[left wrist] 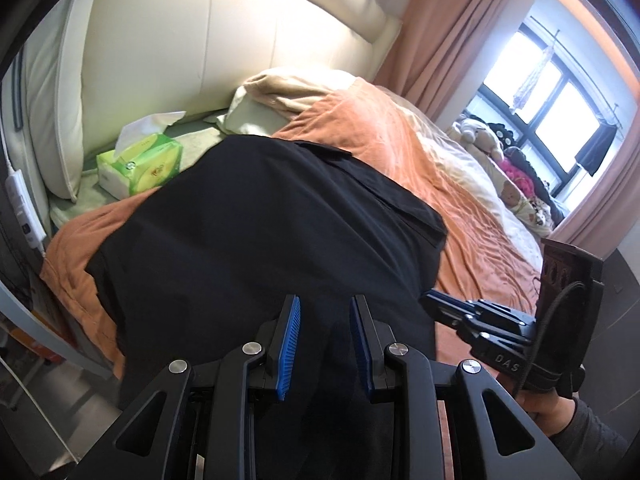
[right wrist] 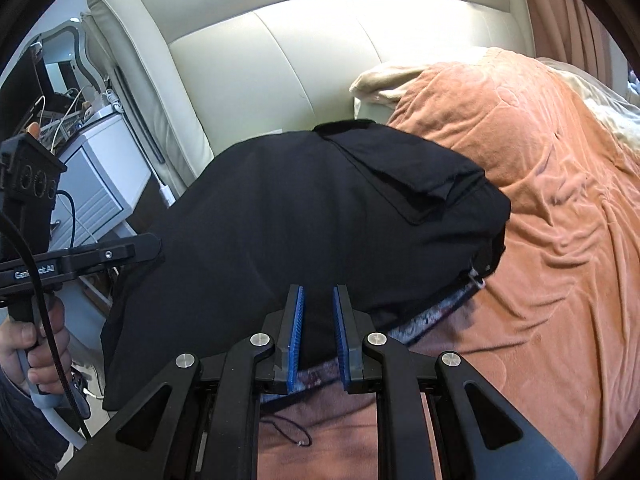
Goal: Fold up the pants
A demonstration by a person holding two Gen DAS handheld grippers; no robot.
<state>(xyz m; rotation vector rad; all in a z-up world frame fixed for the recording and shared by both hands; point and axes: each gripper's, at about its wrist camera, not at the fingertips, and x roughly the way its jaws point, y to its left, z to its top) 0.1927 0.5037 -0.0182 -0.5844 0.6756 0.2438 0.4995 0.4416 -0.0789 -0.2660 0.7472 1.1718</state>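
While the black pants [right wrist: 304, 216] lay bunched on the orange blanket [right wrist: 552, 184] near the bed's head end, the right gripper [right wrist: 318, 336] had its blue pads narrowed onto the near hem of the dark cloth, apparently pinching it so that edge could be lifted and carried over. A strip of patterned lining showed just beneath that hem, right at the pads. The left gripper [left wrist: 325, 344] stood with its pads a little apart and black fabric filling the gap between them; whether they actually pressed the cloth could not be told. Holding the garment at two points along its near side looked like the setup for a fold away from the person, toward the cream headboard [left wrist: 192, 40]. The pants hung partly over the bed's side edge in the right wrist view, which likely explained why both tools worked from that side. Beyond the pants a green tissue pack [left wrist: 140, 164] sat by the headboard corner, well clear of the cloth, and a pillow [left wrist: 288, 92] lay beside it. Soft toys [left wrist: 480, 132] rested at the far edge by the window.
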